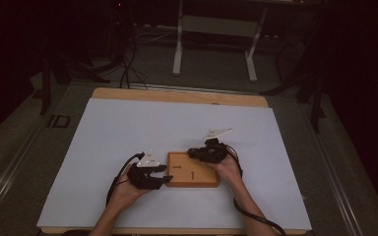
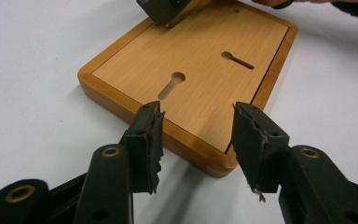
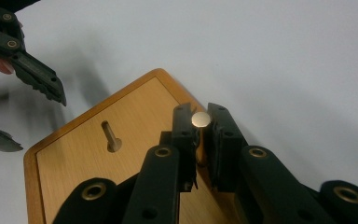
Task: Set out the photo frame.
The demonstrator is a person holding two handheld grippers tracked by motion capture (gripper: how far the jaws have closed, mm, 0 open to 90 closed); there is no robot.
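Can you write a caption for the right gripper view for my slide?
The right gripper pinches a small round-headed metal pin over a wooden board with keyhole slots.

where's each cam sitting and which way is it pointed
High view: above the person's side, looking forward and down on the table; both forearms, left claw, right claw.
Left gripper view: on the left claw, open, facing the wooden board.
Right gripper view: on the right claw, shut on a metal pin.
All views share the board.
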